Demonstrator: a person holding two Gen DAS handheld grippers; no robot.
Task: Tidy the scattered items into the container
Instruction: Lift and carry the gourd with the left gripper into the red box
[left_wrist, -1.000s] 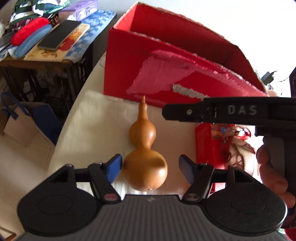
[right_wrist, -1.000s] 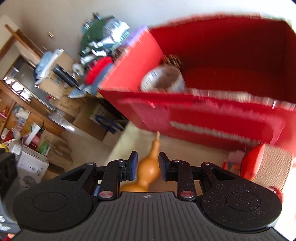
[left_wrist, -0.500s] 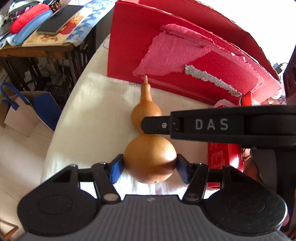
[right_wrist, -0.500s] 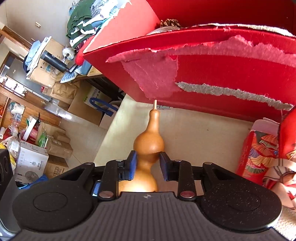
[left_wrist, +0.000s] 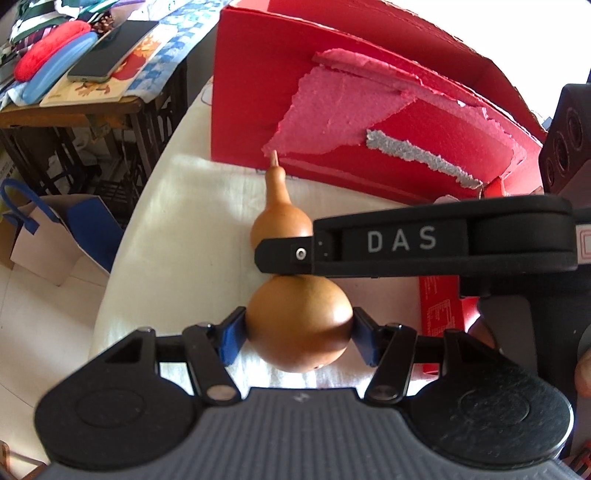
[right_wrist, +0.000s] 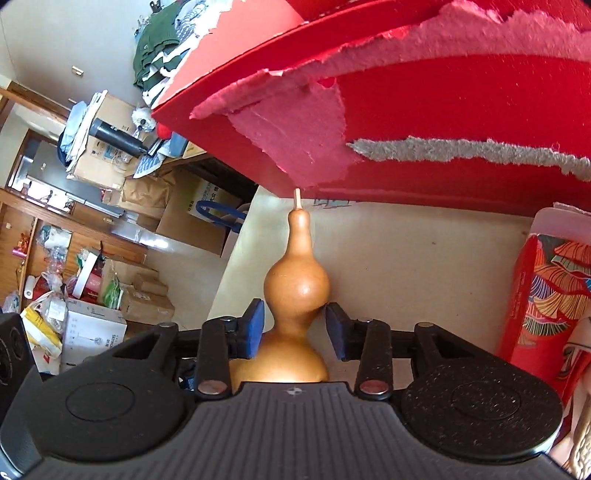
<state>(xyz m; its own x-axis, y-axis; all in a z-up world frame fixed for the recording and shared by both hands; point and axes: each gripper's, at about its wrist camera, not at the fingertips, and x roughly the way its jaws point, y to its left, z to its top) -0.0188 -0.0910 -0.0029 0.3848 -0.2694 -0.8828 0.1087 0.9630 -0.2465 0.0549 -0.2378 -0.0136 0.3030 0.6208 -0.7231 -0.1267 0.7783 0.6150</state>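
While clamped, one gourd (left_wrist: 298, 330), two hand-held grippers (left_wrist: 298, 334)

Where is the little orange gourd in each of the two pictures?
Left wrist view: the gourd sits low in the middle, its round bottom between the left hand-held gripper pads.
Right wrist view: the gourd stands centre, its waist between the open right hand-held gripper pads.
Shared landmark: the red box behind its stem.
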